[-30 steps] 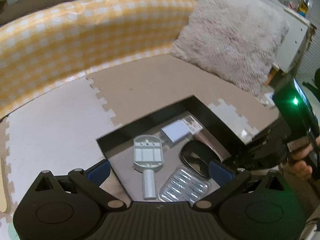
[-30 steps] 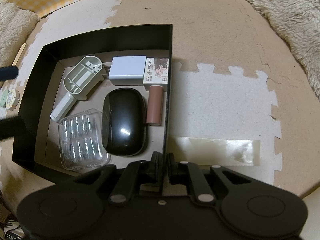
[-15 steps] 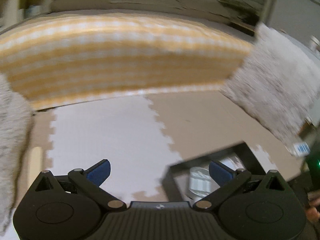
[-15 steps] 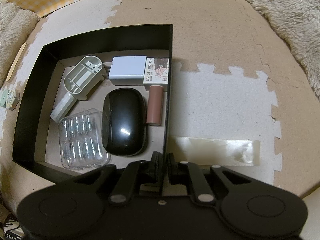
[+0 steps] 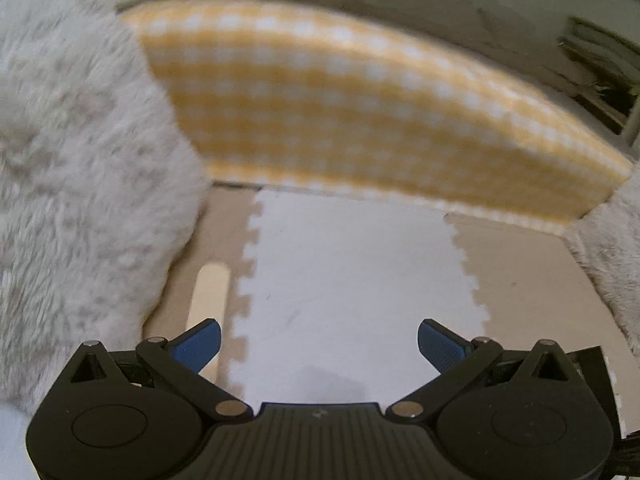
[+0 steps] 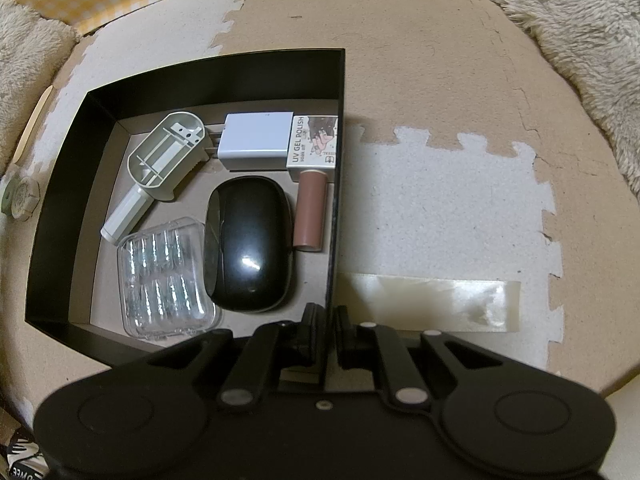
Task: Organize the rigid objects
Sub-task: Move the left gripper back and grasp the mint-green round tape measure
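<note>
my right gripper [image 6: 325, 322] clamped on box [image 6: 188, 76] right wall, steadying. my left gripper [image 5: 319, 338] wide open, empty, near wooden stick [image 5: 209, 298] on floor mat [image 5: 352, 272]. stick light, stiff, thin; pinch across width mid-length.

Black open box [image 6: 212, 76] on the floor mat holding a black mouse [image 6: 248, 244], white charger [image 6: 256, 140], brown tube [image 6: 310, 210], nail-polish carton [image 6: 314, 144], clear case [image 6: 166, 280] and grey handled holder [image 6: 160, 164].

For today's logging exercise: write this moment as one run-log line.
left gripper: open, empty | right gripper: shut on black box wall | wooden stick: outside
</note>
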Demonstrator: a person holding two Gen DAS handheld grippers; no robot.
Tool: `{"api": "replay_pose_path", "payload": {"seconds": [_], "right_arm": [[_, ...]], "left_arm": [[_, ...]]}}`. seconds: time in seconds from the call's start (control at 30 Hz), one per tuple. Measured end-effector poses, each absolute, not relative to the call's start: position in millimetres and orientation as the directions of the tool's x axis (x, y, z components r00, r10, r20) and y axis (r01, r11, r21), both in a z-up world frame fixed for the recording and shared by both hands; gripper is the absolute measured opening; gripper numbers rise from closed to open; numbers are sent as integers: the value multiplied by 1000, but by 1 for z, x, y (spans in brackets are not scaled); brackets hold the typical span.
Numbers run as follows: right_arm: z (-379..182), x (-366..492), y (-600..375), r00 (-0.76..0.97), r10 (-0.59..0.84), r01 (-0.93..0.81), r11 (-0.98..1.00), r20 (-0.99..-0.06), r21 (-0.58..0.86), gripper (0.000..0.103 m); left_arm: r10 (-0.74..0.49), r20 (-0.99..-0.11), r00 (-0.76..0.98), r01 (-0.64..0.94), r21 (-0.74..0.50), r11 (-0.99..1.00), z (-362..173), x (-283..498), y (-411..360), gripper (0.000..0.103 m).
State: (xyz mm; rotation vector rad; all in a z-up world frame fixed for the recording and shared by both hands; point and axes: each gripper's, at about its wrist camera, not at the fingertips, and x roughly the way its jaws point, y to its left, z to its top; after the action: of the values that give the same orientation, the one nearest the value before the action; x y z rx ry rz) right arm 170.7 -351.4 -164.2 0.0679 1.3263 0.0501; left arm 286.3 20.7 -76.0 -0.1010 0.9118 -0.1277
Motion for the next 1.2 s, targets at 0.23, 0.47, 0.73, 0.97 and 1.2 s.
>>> {"api": "replay_pose_path", "payload": {"seconds": [0.23,0.47,0.73,0.97,1.2], "right_arm": [[-164,171,-351,242,75,2,997,-967,78,11],[-164,171,-350,242,75,2,997,-967,78,11],[-164,171,-349,242,74,1,997,-968,77,11],[-164,172,-349,242,73,0,997,-968,76,11],[-163,172,-348,242,74,0,997,-967,76,11]], "left_arm": [[-120,-886,447,32,-118,993,-110,285,38,103],[-43,-932,361,-90,-80,993,-143,276,69,100],[6,-950,314,-209,-63,976,-158,266,95,74],[33,-948,315,-156,-18,988,-160,263,84,56],[16,-938,347,-137,-34,990,-155,266,80,50]]}}
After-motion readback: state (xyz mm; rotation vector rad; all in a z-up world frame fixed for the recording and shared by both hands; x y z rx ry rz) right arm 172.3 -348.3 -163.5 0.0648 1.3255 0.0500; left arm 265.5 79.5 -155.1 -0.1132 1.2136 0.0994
